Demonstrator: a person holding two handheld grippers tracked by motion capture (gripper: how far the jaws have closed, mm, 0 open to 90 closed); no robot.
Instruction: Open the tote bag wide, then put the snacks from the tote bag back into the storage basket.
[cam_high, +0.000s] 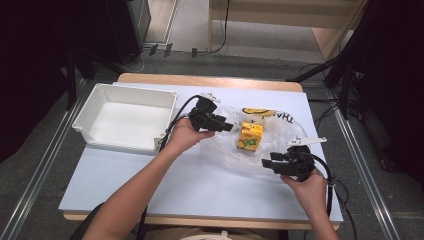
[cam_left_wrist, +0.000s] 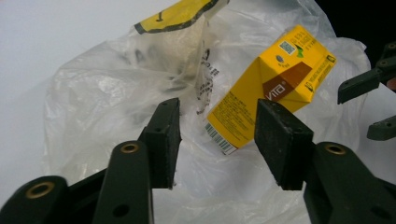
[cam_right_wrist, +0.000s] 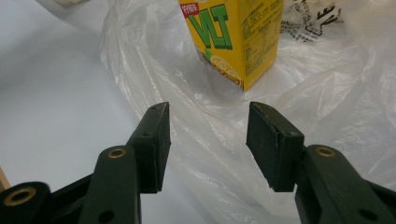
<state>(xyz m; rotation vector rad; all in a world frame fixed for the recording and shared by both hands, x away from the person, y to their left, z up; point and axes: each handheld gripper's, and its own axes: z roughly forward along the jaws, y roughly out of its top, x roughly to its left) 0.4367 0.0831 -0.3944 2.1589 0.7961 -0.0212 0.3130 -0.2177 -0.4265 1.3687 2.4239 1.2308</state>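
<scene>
The yellow drink carton (cam_high: 250, 136) stands upright on the crumpled clear plastic bag (cam_high: 272, 135), which lies spread on the pale tabletop (cam_high: 125, 175). The carton sits between the two grippers, apart from both.

In the left gripper view the carton (cam_left_wrist: 273, 88) appears just beyond the fingertips, tilted in the frame, its lower corner showing through the gap between the two black pads (cam_left_wrist: 166, 140). The left gripper (cam_high: 227, 126) is released: its jaws stand wide apart with nothing pressed between them, only bag film (cam_left_wrist: 116, 93) lying below and beyond them.

In the right gripper view the carton (cam_right_wrist: 238, 37) stands ahead of the fingertips and a little past them, well clear of the pads (cam_right_wrist: 268, 144). The right gripper (cam_high: 266, 163) is likewise released, jaws spread, with folds of the bag (cam_right_wrist: 210, 140) beneath the gap but not pinched.

A printed yellow patch (cam_high: 257, 112) on the bag lies on the far side of the carton from the right gripper's fingers. A white open bin (cam_high: 125, 117) rests on the table behind the left hand (cam_high: 187, 135), well apart from the left fingertips.
</scene>
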